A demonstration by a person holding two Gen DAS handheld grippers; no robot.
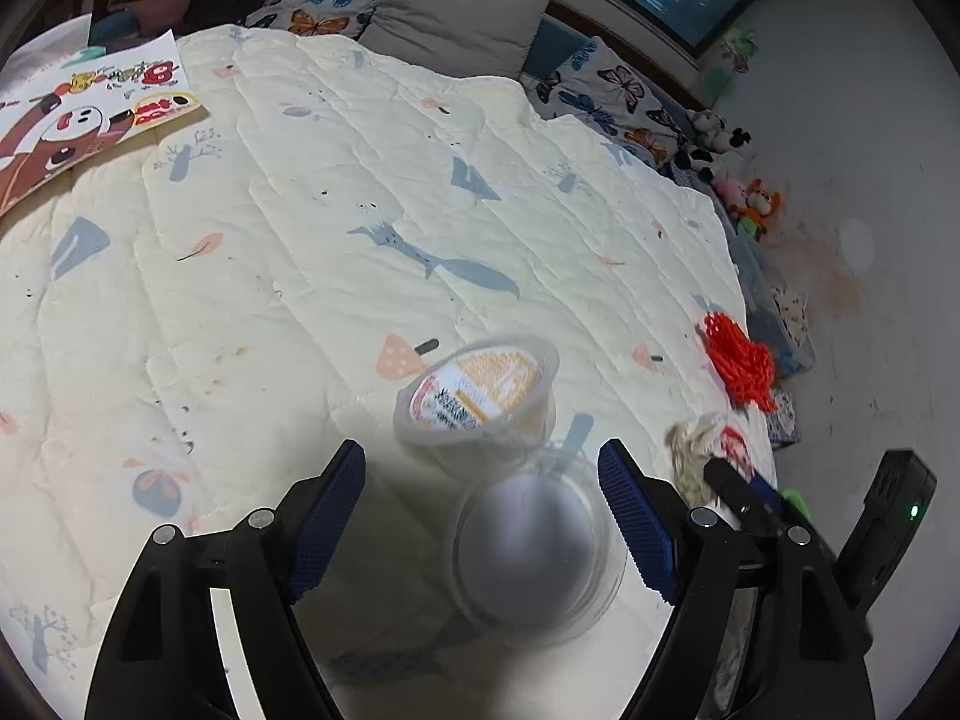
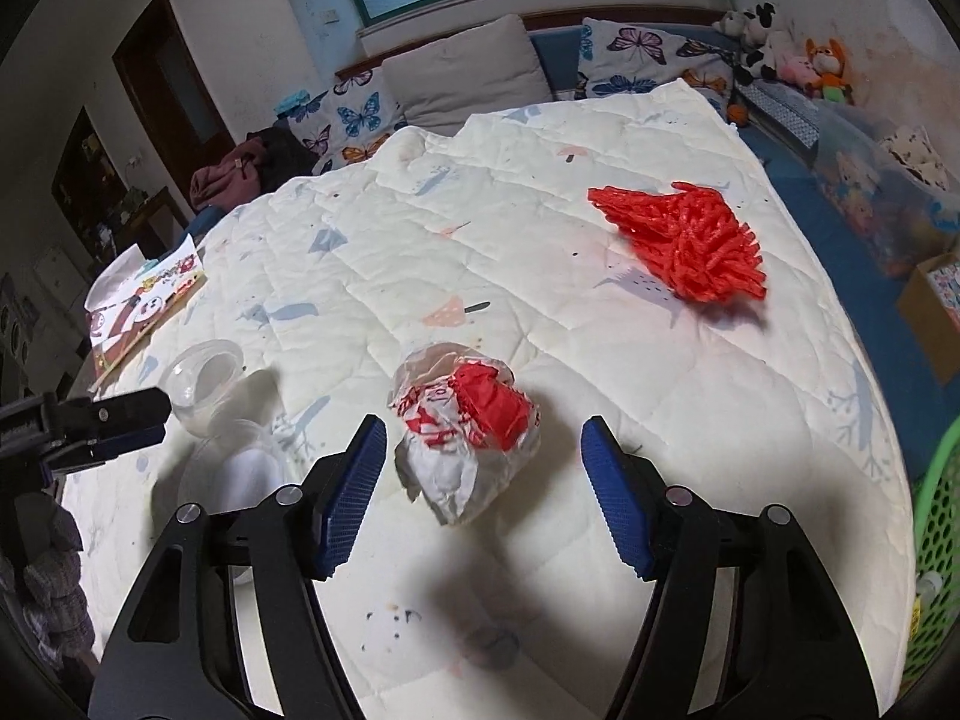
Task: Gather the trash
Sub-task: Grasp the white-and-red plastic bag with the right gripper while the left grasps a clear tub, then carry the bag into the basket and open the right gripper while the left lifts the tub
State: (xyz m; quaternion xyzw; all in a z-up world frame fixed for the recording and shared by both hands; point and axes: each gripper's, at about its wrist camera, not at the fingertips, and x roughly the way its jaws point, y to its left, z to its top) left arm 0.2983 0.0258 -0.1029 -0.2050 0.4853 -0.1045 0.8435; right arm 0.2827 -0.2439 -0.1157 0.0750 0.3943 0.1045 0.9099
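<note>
On the cream quilt [image 1: 300,252] lie several pieces of trash. A clear plastic cup [image 1: 537,552] sits between the fingers of my open left gripper [image 1: 480,462], close to the right finger. A tipped pudding cup with an orange label [image 1: 477,396] lies just beyond it. My right gripper [image 2: 480,438] is open, with a crumpled red-and-white wrapper [image 2: 465,432] between its fingertips, untouched. A red foam net [image 2: 684,240] lies farther right; it also shows in the left wrist view [image 1: 741,360]. The cups show at the left of the right wrist view [image 2: 204,378].
A picture book [image 1: 84,114] lies at the quilt's far left. Pillows [image 2: 462,69] and plush toys [image 2: 792,60] line the back. A green basket [image 2: 939,528] stands at the right, off the bed. The quilt's right edge drops to blue bedding [image 2: 840,276].
</note>
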